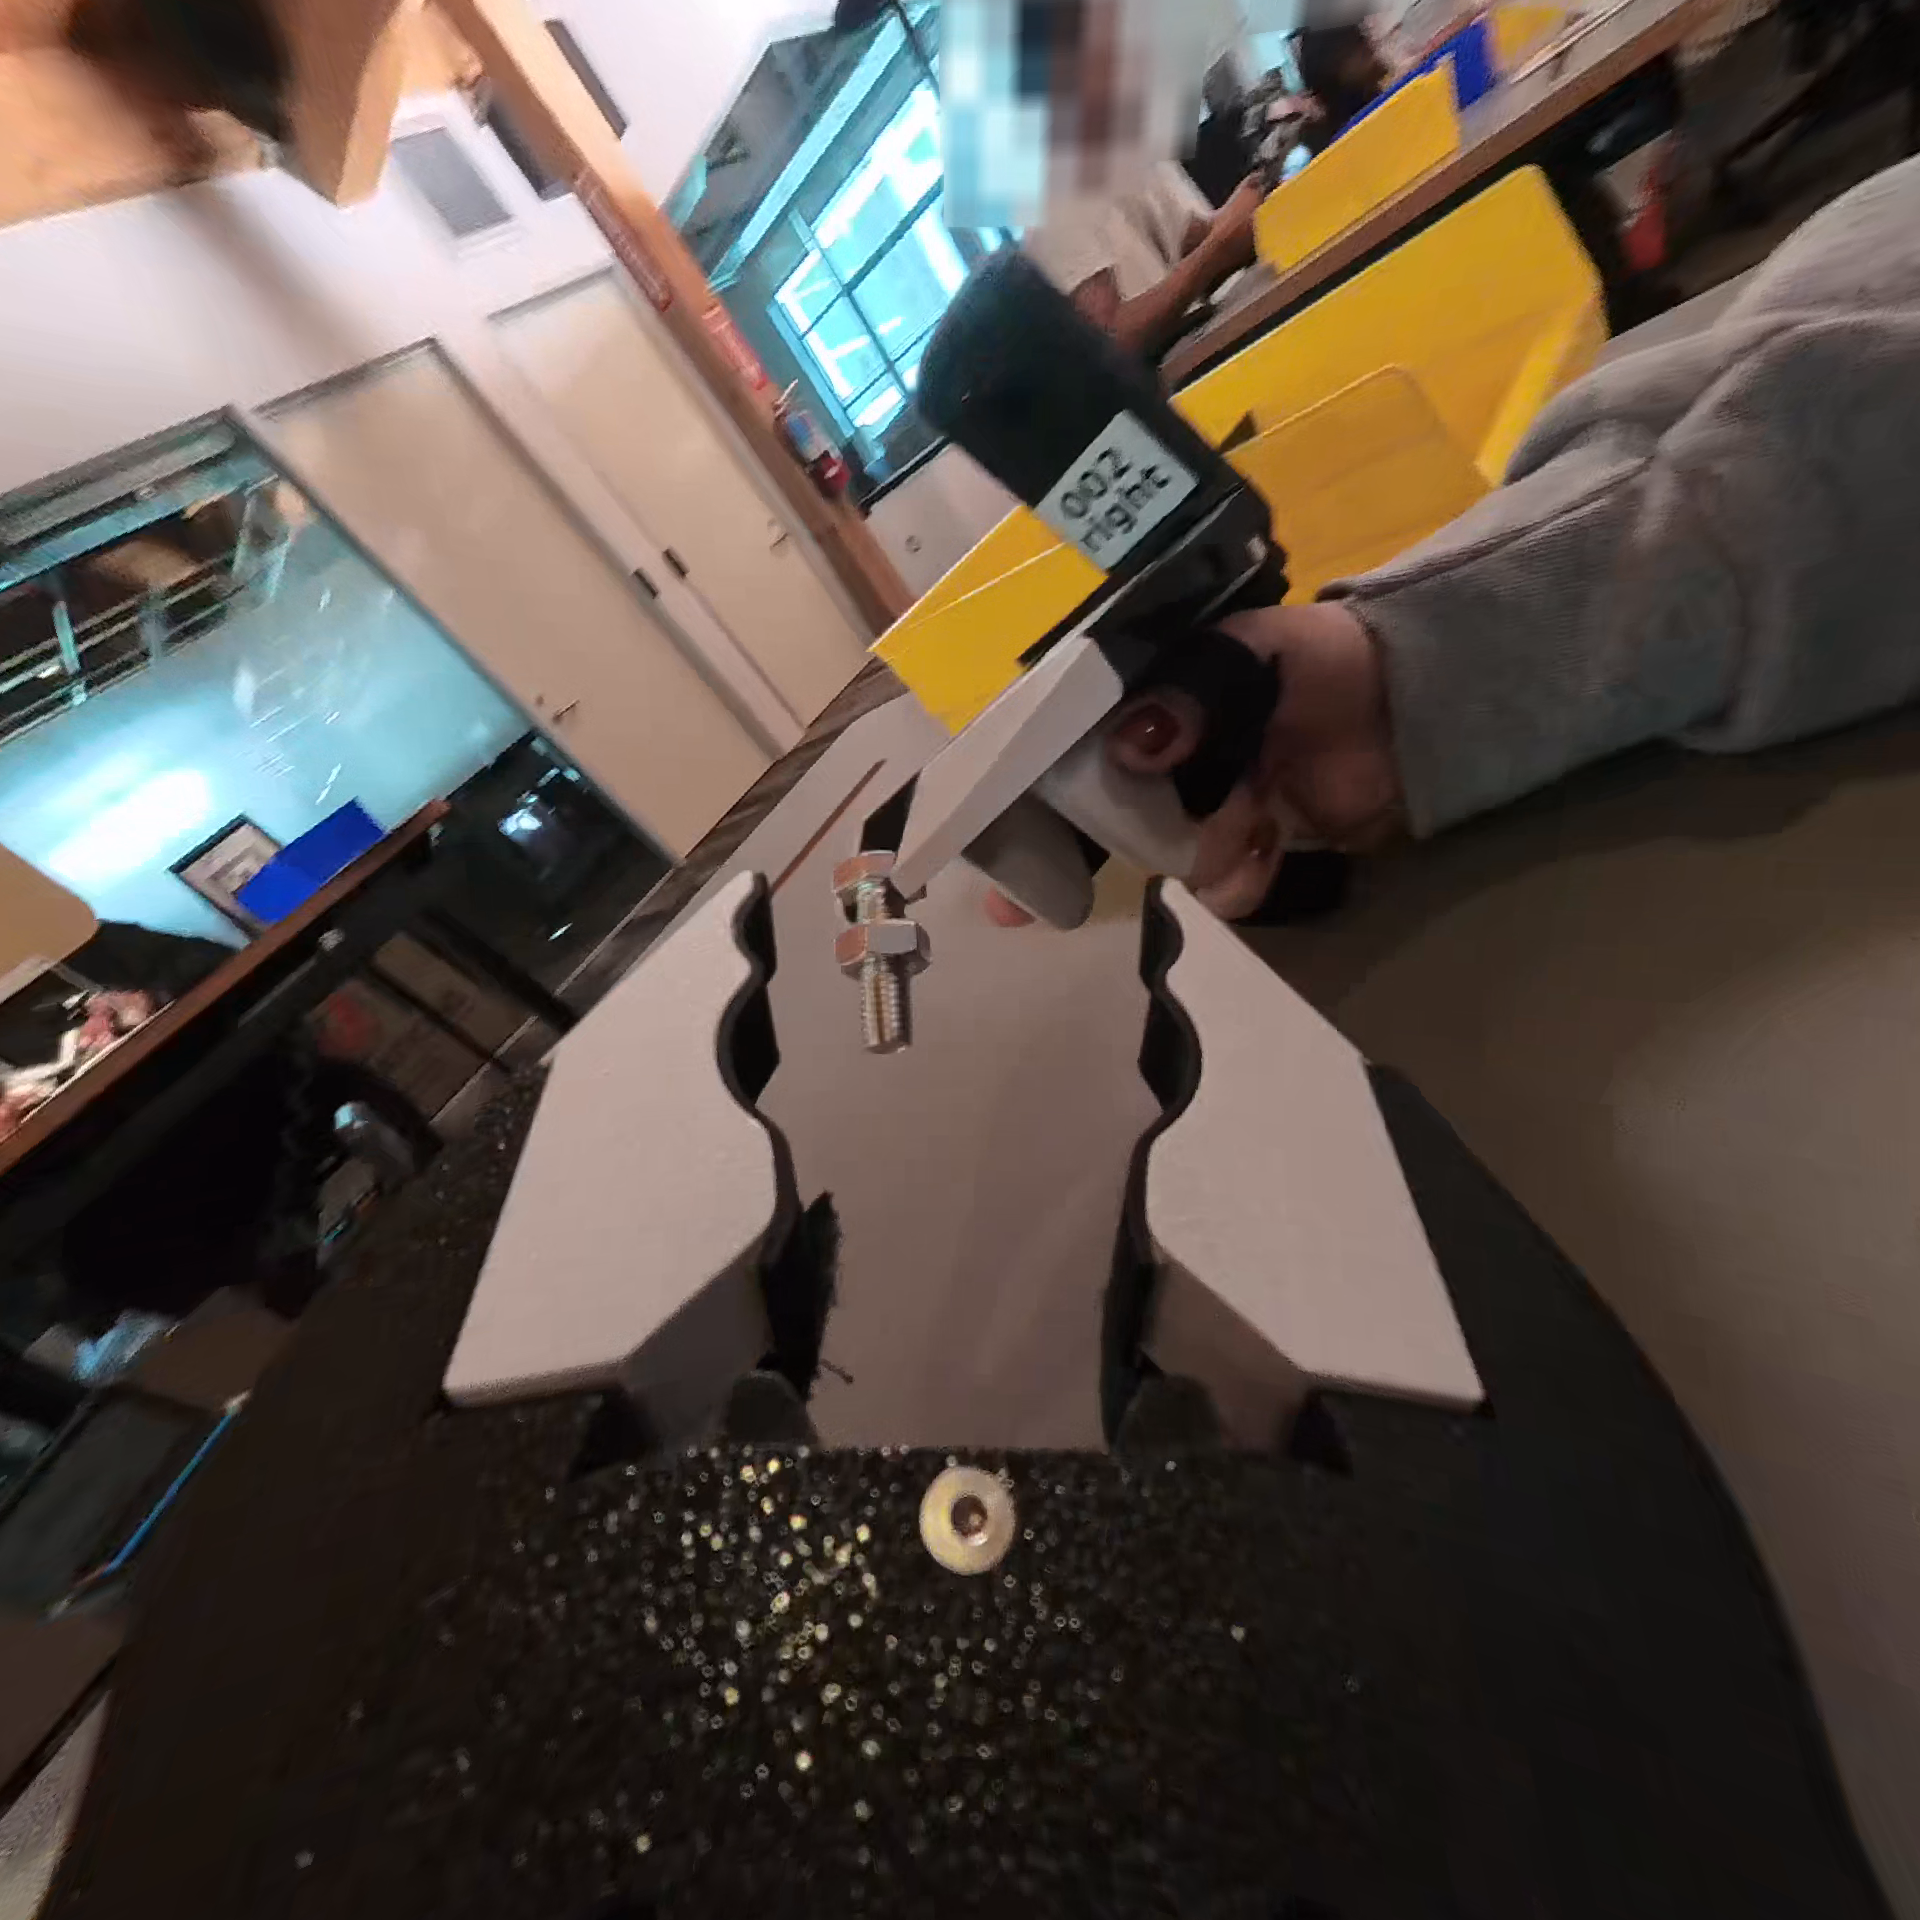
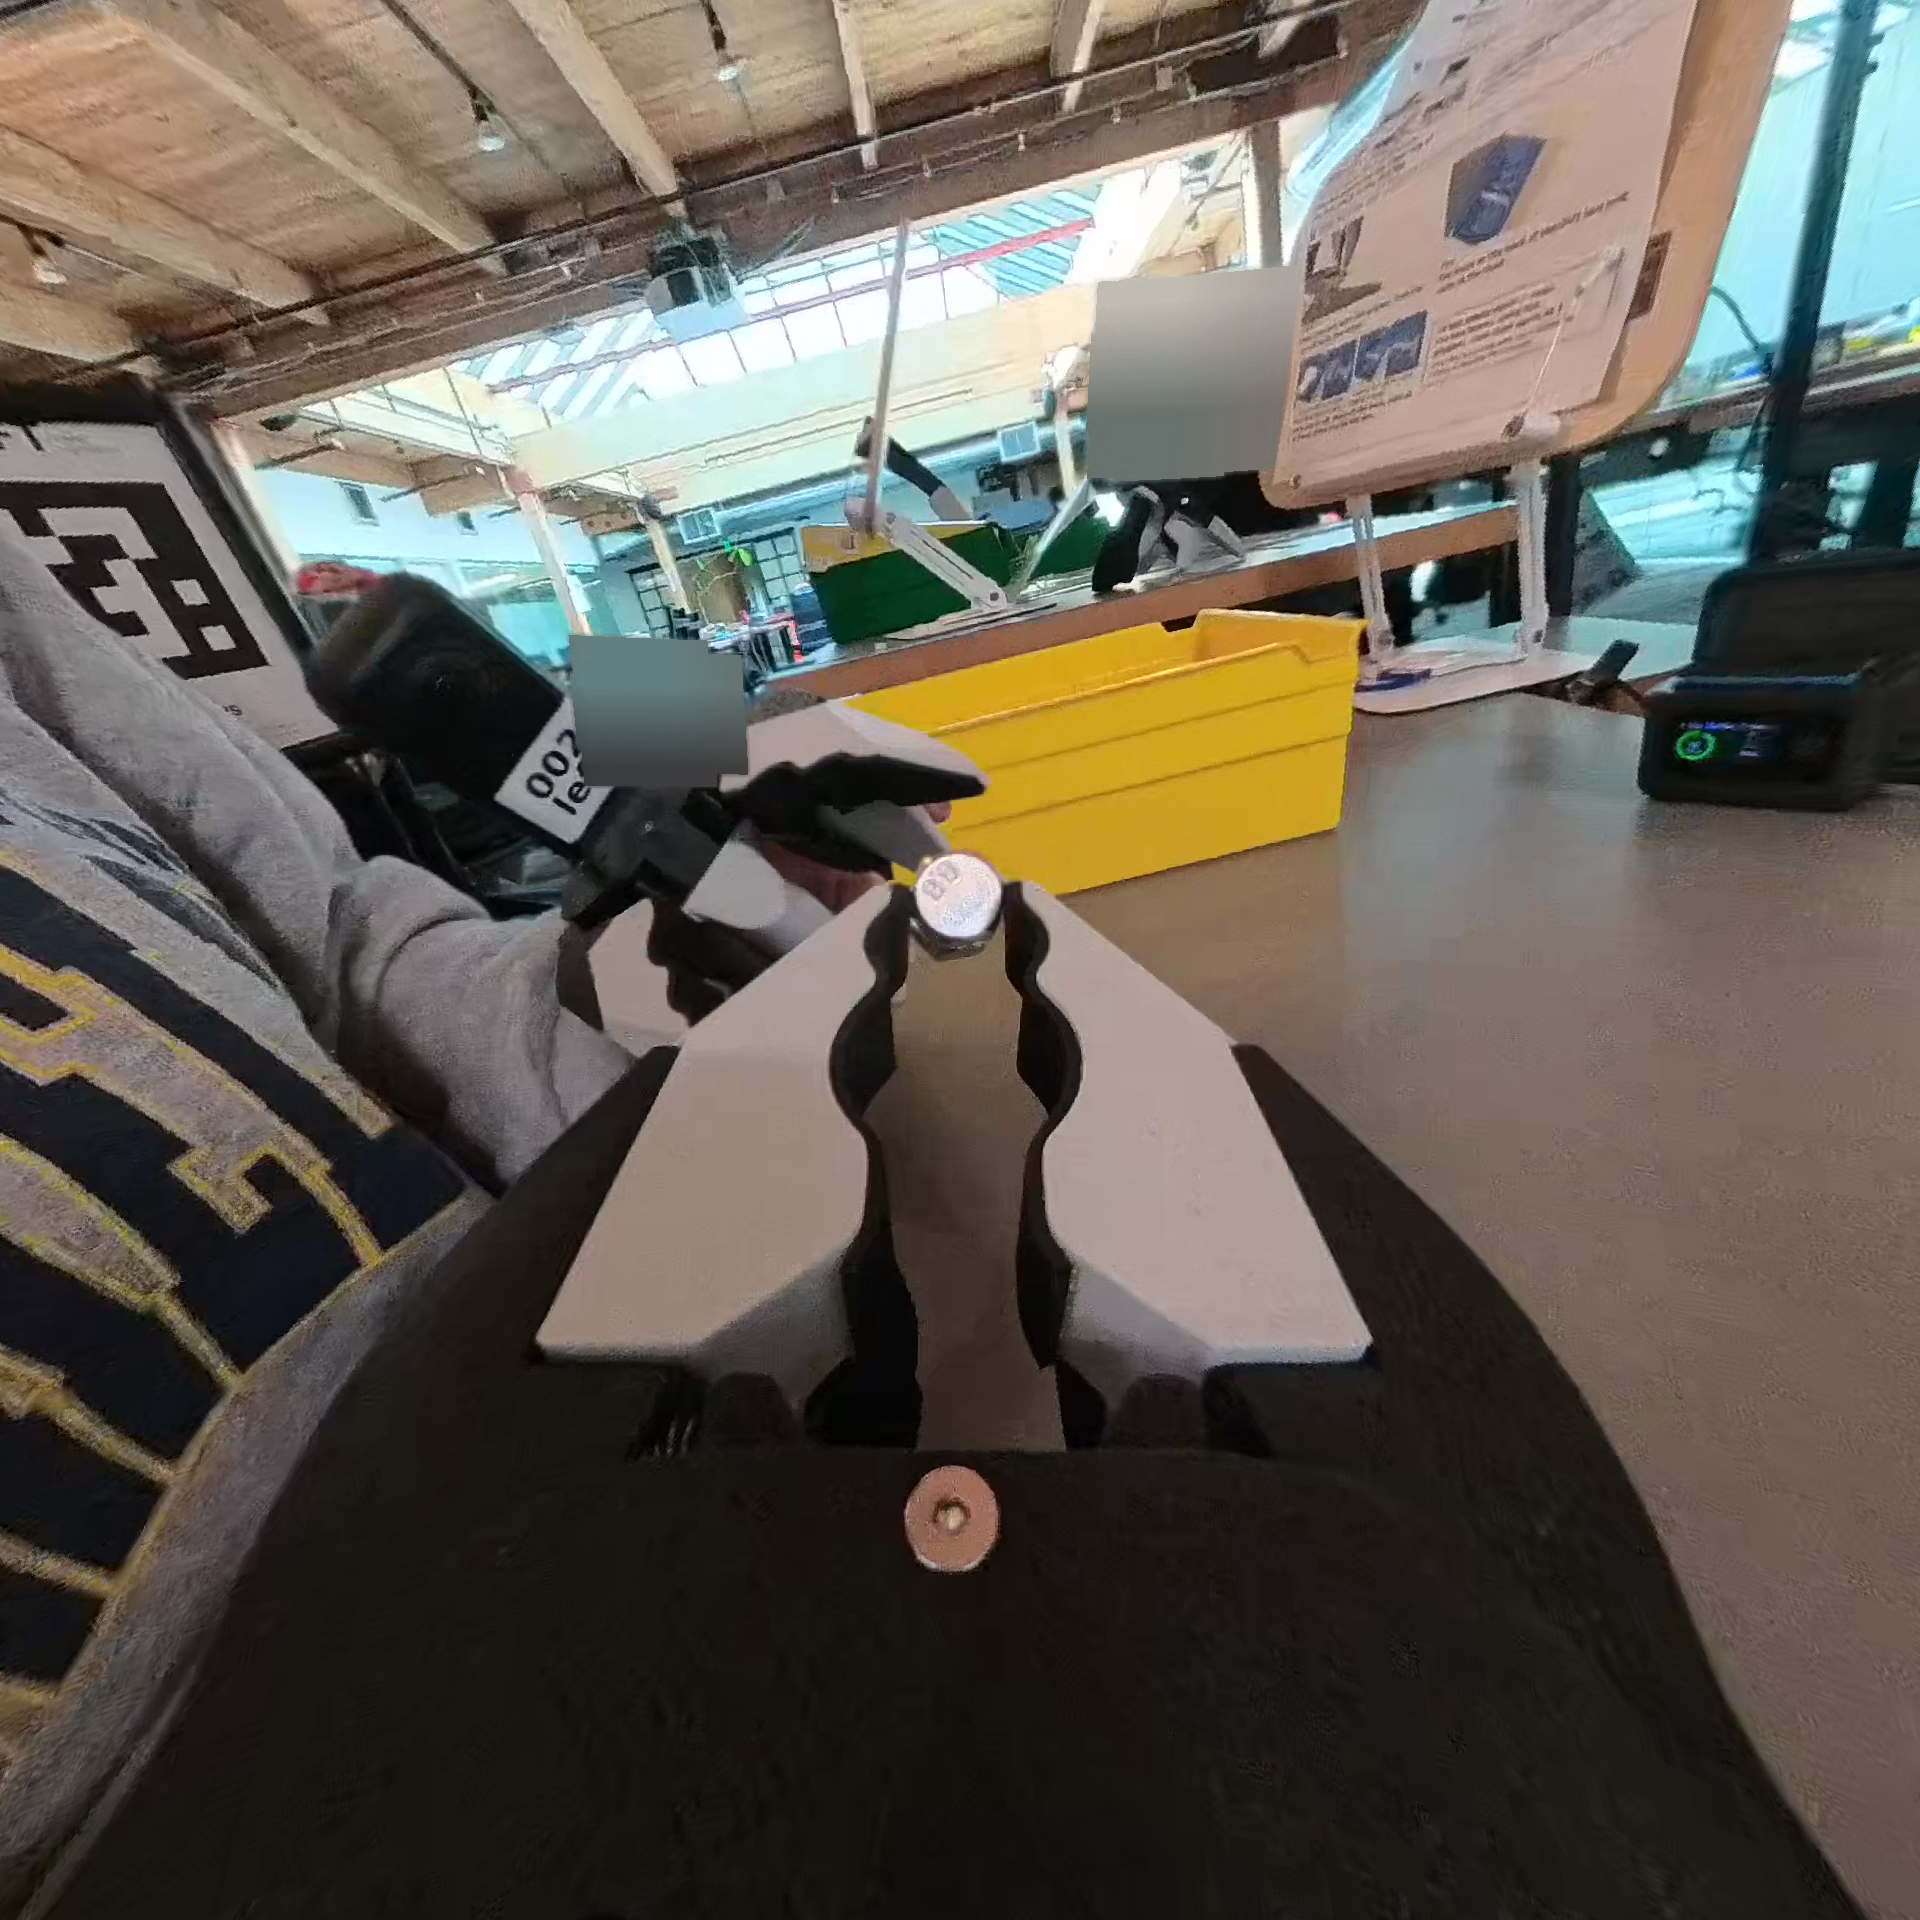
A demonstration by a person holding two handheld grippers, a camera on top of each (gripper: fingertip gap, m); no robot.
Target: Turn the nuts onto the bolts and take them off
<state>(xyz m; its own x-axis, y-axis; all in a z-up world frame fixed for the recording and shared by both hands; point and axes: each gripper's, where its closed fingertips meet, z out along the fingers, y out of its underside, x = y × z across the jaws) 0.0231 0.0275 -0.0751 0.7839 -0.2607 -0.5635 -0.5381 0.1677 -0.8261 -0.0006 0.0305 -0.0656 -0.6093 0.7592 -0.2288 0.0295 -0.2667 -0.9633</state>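
Pinching the bolt (image 2: 957,906) head, right gripper (image 2: 954,914) faces the gaping left gripper (image 1: 961,914).

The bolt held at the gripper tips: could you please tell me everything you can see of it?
The shiny silver metal hex-head bolt is pinched just under its head by the tips of the right hand-held gripper, clear of the beige table. Its threaded shank points down towards the open left hand-held gripper, which does not touch it. One silver hex nut sits partway along the thread, the end bare below. Its round stamped head faces the right wrist camera.
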